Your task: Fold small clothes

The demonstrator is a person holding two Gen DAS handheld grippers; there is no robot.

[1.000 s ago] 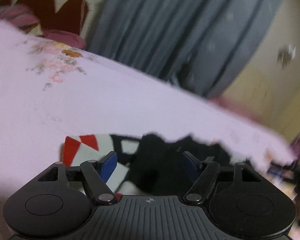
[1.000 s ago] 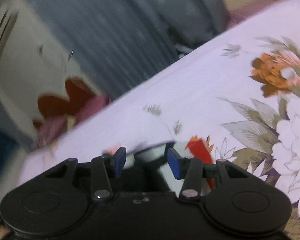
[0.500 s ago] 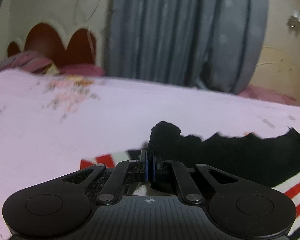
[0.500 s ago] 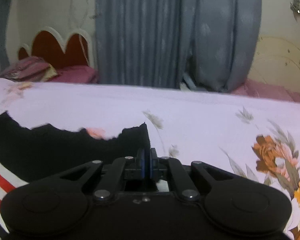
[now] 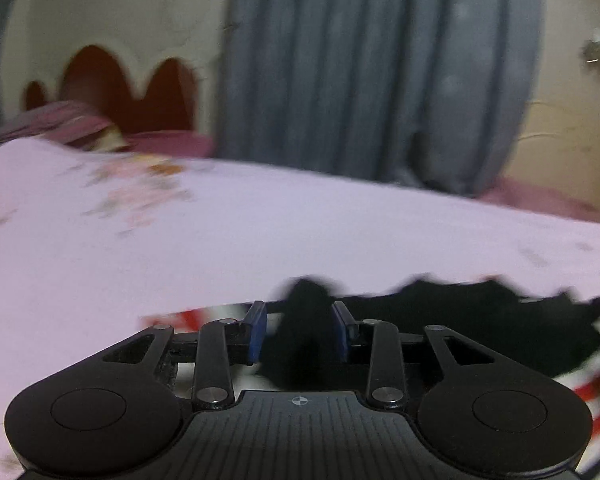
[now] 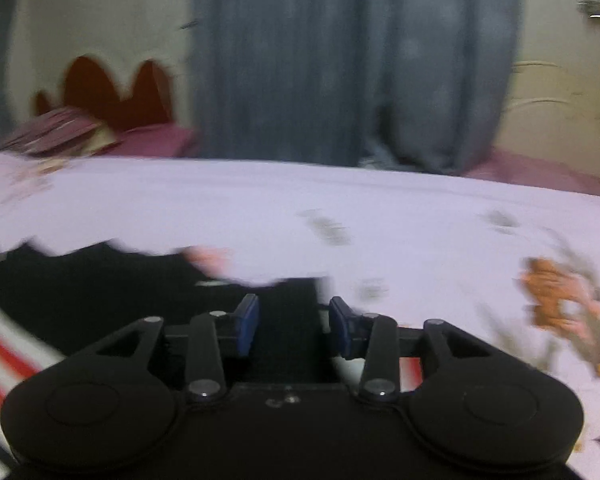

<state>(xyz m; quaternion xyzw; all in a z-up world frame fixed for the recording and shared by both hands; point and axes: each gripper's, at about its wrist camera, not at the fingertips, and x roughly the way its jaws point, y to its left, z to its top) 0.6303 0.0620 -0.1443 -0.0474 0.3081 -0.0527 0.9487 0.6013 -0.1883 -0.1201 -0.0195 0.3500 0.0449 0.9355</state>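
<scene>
A small garment, black with red, white and dark stripes, lies on the pale floral bedsheet. In the left wrist view its black edge (image 5: 480,320) runs to the right, with a black corner standing between the blue pads. My left gripper (image 5: 299,330) is open around that corner. In the right wrist view the black cloth (image 6: 100,292) spreads left, striped part (image 6: 4,356) at the far left. My right gripper (image 6: 292,326) is open with black cloth between its pads. Both views are blurred.
The pale floral bedsheet (image 6: 380,220) stretches ahead. A grey curtain (image 5: 380,72) hangs behind the bed. A red scalloped headboard (image 5: 128,92) and maroon pillows (image 6: 60,132) sit at the far left. A cream wall (image 6: 560,100) stands at the right.
Half a second ago both grippers were shut on the garment's black edge. Now both have opened and the cloth sits loose between the pads, slightly lower.
</scene>
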